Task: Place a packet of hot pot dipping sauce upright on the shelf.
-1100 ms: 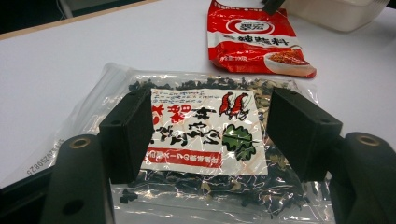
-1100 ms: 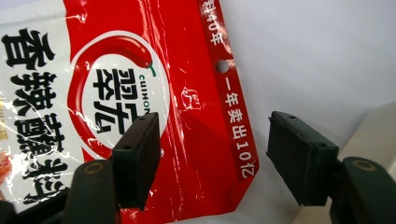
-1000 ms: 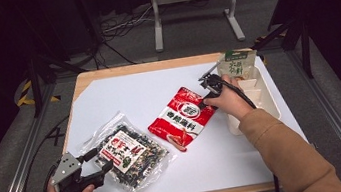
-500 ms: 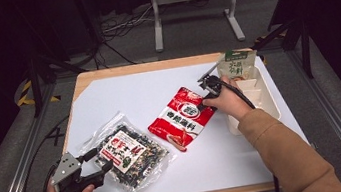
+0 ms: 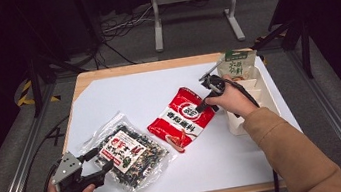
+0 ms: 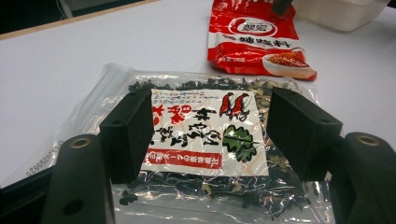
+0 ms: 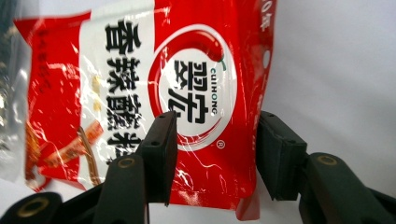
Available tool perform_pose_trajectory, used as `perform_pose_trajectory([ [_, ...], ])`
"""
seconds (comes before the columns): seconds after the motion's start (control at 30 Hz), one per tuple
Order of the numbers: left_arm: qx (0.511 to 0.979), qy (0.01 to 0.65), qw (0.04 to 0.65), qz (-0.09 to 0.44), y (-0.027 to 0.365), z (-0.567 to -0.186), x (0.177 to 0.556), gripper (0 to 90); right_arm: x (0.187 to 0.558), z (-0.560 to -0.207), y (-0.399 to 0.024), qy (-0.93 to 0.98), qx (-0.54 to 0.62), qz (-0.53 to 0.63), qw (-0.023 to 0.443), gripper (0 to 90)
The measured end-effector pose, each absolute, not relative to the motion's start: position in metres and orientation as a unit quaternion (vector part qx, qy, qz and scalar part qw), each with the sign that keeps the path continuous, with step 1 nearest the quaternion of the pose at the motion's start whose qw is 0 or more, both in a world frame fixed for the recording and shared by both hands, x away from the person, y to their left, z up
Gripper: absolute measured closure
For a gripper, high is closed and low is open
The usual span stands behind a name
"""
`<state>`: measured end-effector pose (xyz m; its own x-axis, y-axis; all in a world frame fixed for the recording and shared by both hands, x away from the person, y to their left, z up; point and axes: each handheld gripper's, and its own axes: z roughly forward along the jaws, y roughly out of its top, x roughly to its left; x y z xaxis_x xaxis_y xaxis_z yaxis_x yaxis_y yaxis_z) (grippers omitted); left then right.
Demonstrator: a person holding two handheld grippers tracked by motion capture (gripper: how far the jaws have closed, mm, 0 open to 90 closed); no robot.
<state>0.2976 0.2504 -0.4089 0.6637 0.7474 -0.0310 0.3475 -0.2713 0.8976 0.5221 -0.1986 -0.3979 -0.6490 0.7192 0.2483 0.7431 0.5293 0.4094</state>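
Red glossy foil seasoning packet (image 7: 140,88) lies flat, light, limp and slippery, best pinched at its edge seam. Right gripper (image 7: 212,154) straddles that end, jaws apart. Left gripper (image 6: 210,135) hovers open-jawed over a clear plastic bag of dark dried mushrooms (image 6: 205,140).

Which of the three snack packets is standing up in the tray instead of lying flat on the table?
The green-topped packet, upright in the white tray. The red packet and clear packet lie flat.
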Motion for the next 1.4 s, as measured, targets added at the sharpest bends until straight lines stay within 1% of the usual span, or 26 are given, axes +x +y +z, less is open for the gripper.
perform_pose_trajectory([
  [0.17, 0.769, 0.358, 0.489, 0.204, 0.25, -0.409, 0.297, 32.7, 0.522, -0.401, -0.195, -0.882, -0.405, -0.237, 0.029, 52.7],
  [0.2, 0.768, 0.358, 0.49, 0.203, 0.25, -0.409, 0.297, 32.7, 0.522, -0.401, -0.195, -0.885, -0.399, -0.238, 0.031, 58.4],
  [0.23, 0.768, 0.358, 0.49, 0.203, 0.25, -0.409, 0.297, 32.7, 0.522, -0.401, -0.195, -0.885, -0.399, -0.238, 0.031, 58.4],
  [0.3, 0.768, 0.359, 0.49, 0.203, 0.25, -0.409, 0.297, 32.7, 0.522, -0.399, -0.194, -0.886, -0.394, -0.241, 0.04, 64.1],
  [0.33, 0.769, 0.358, 0.49, 0.203, 0.25, -0.409, 0.297, 32.7, 0.521, -0.398, -0.193, -0.883, -0.396, -0.247, 0.045, 64.3],
  [0.37, 0.77, 0.355, 0.489, 0.205, 0.25, -0.409, 0.298, 32.7, 0.521, -0.397, -0.193, -0.884, -0.393, -0.25, 0.046, 67.8],
  [0.4, 0.77, 0.355, 0.489, 0.205, 0.25, -0.409, 0.298, 32.8, 0.521, -0.397, -0.193, -0.88, -0.391, -0.26, 0.065, 71.9],
  [0.43, 0.771, 0.354, 0.488, 0.206, 0.25, -0.409, 0.298, 32.7, 0.521, -0.396, -0.192, -0.873, -0.395, -0.274, 0.089, 74.0],
  [0.47, 0.771, 0.354, 0.488, 0.207, 0.25, -0.409, 0.298, 32.7, 0.521, -0.396, -0.19, -0.867, -0.394, -0.285, 0.107, 73.3],
  [0.5, 0.77, 0.355, 0.49, 0.205, 0.25, -0.409, 0.298, 32.8, 0.52, -0.396, -0.188, -0.869, -0.389, -0.287, 0.109, 72.2],
  [0.57, 0.77, 0.355, 0.489, 0.205, 0.25, -0.409, 0.298, 32.7, 0.518, -0.397, -0.181, -0.878, -0.378, -0.277, 0.102, 71.4],
  [0.73, 0.77, 0.356, 0.489, 0.204, 0.251, -0.409, 0.297, 32.7, 0.515, -0.403, -0.172, -0.885, -0.373, -0.26, 0.104, 68.4],
  [0.97, 0.768, 0.357, 0.491, 0.204, 0.25, -0.409, 0.297, 32.8, 0.516, -0.411, -0.168, -0.886, -0.377, -0.25, 0.105, 70.9],
  [1.03, 0.769, 0.355, 0.49, 0.204, 0.25, -0.409, 0.298, 32.8, 0.516, -0.411, -0.168, -0.882, -0.387, -0.247, 0.105, 74.2],
  [1.1, 0.769, 0.355, 0.49, 0.204, 0.25, -0.409, 0.298, 32.8, 0.516, -0.41, -0.168, -0.884, -0.387, -0.243, 0.095, 82.3],
  [1.13, 0.769, 0.355, 0.49, 0.204, 0.25, -0.409, 0.298, 32.8, 0.516, -0.41, -0.168, -0.884, -0.387, -0.243, 0.095, 82.3],
  [1.17, 0.769, 0.356, 0.49, 0.204, 0.25, -0.409, 0.298, 32.8, 0.516, -0.409, -0.168, -0.882, -0.392, -0.243, 0.095, 87.7],
  [1.4, 0.77, 0.354, 0.489, 0.207, 0.251, -0.409, 0.298, 32.9, 0.514, -0.399, -0.168, -0.886, -0.385, -0.248, 0.076, 88.3],
])
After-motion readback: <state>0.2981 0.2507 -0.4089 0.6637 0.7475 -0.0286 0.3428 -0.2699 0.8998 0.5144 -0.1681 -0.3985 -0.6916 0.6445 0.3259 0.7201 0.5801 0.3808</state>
